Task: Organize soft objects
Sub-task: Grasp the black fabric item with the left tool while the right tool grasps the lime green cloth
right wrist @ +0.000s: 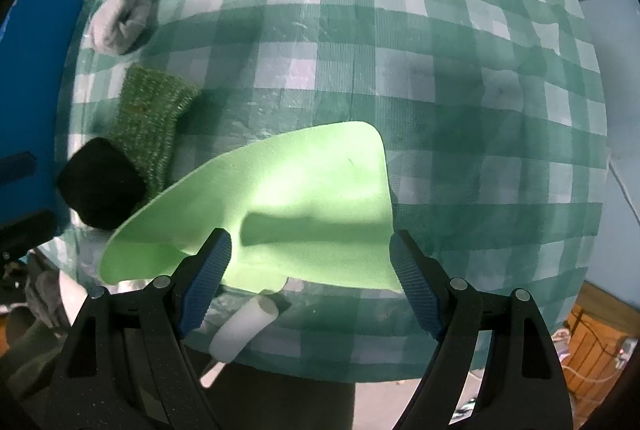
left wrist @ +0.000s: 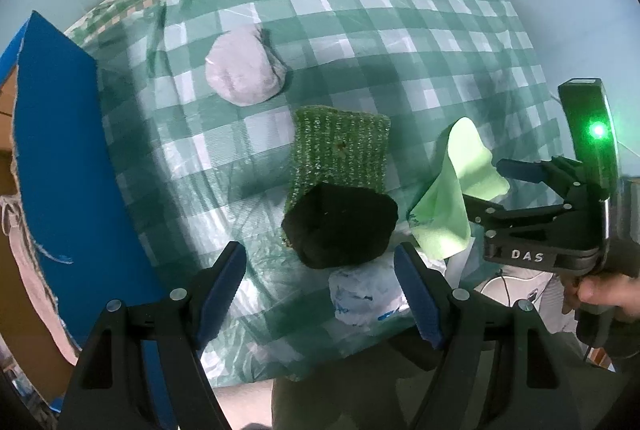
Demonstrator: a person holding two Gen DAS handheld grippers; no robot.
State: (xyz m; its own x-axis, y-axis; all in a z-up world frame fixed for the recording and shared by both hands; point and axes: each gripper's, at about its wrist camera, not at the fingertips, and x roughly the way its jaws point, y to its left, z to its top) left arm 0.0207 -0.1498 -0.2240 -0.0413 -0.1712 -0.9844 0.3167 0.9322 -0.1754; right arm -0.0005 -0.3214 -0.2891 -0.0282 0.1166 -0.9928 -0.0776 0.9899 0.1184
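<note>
On the checked tablecloth [right wrist: 400, 30], stretched over the table, the soft things lie in a loose cluster toward the near edge. Largest is one pale green cloth [right wrist: 300, 198], spread flat with a corner lifted; the right gripper [right wrist: 310, 270] hangs straight above its near edge, jaws released and empty. Next come one green knitted pad [left wrist: 340, 150], one black bundle [left wrist: 340, 226] overlapping the pad's near end, one grey rolled cloth [left wrist: 244, 70] farther off, and one crumpled white bag [left wrist: 368, 298] by the edge. The left gripper [left wrist: 320, 290] is spread wide over the black bundle, grasping nothing. One white tube [right wrist: 244, 330] lies under the cloth's near edge. To my eye both are about to pick; each should sink squarely, straddle its piece, and pinch only fabric, not the tablecloth.
</note>
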